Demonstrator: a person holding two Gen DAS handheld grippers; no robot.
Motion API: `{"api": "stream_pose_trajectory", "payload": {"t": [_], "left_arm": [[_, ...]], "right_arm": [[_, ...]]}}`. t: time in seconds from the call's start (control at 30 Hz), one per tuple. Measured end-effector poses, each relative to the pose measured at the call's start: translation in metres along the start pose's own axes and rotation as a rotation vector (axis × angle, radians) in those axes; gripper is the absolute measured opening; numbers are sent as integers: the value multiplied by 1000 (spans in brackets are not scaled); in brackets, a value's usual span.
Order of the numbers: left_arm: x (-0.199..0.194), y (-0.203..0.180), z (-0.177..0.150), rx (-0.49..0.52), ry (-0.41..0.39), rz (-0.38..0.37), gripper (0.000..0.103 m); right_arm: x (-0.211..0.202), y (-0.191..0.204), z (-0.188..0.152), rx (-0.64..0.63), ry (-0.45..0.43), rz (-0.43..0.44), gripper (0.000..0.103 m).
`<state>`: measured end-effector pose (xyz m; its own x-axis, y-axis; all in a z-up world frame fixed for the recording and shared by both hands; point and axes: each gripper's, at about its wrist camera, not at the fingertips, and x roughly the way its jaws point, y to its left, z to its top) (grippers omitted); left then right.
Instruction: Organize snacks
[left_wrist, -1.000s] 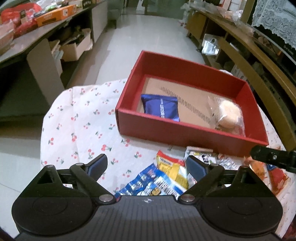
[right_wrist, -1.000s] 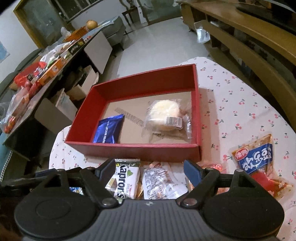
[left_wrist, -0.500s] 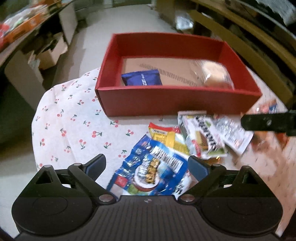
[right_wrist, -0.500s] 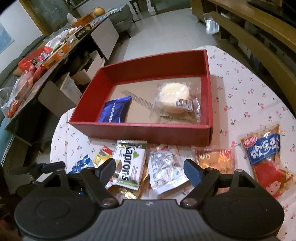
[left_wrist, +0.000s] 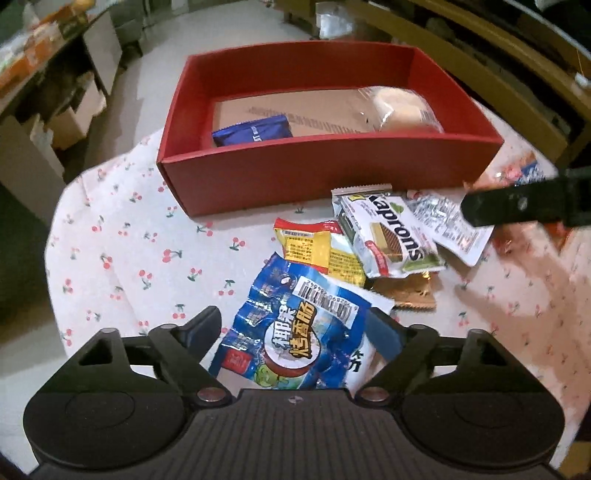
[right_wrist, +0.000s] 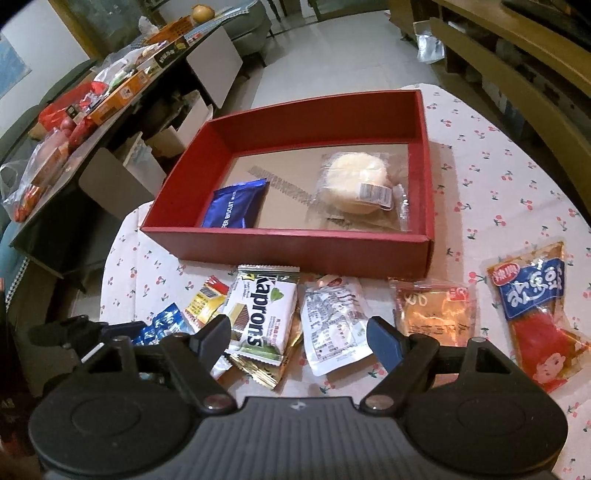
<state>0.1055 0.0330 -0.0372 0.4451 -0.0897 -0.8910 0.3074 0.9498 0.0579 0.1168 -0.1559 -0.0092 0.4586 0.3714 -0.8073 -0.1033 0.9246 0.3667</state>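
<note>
Partly hidden: blue snack bag (left_wrist: 295, 328) between closing left gripper (left_wrist: 295, 332) jaws, unpinched; right gripper (right_wrist: 299, 332) jaws apart, empty.

1. A box (right_wrist: 295, 251) is set on the table (right_wrist: 498, 173), towards its far side.
2. In the box, a biscuit pack (right_wrist: 236, 203) is laid at the left and a wrapped bun (right_wrist: 356, 182) at the right, apart from each other.
3. Before the box, a row of snack packs is spread on the table.
4. In that row a wafer pack (right_wrist: 262, 317) is laid left of a sachet (right_wrist: 332, 325), over a flat pack beneath.
5. Right of the sachet a small pouch (right_wrist: 432, 312) is placed, and further right a long pouch (right_wrist: 535, 310).
6. Left of the wafer pack a small packet (left_wrist: 317, 251) is partly covered by it.
7. Nearest, a big bag (left_wrist: 295, 328) is laid between the fingers of the left gripper (left_wrist: 295, 328).
</note>
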Motion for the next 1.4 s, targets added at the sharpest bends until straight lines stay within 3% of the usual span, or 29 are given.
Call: {"api": "stream_pose_trajectory", "payload": {"t": [0.13, 0.2, 0.3, 0.67, 0.87, 1.13, 1.4], "left_arm": [[1, -7, -2, 40, 4, 14, 96], [1, -9, -2, 40, 9, 9, 86], [-2, -7, -3, 17, 11, -19, 82], [-19, -22, -18, -42, -10, -49, 81], [-32, -51, -25, 3, -33, -138, 80], [-21, -75, -23, 15, 12, -200, 80], [-9, -89, -14, 6, 50, -268, 80]], "right_arm": [[-3, -3, -1, 7, -1, -1, 86], [-3, -4, -1, 8, -2, -2, 86], [-6, -4, -1, 9, -7, -1, 86], [-26, -11, -7, 24, -48, -11, 86], [-45, -50, -12, 110, -76, -65, 86], [-55, -86, -10, 183, -103, -137, 86], [-44, -124, -8, 228, -42, -217, 86]]}}
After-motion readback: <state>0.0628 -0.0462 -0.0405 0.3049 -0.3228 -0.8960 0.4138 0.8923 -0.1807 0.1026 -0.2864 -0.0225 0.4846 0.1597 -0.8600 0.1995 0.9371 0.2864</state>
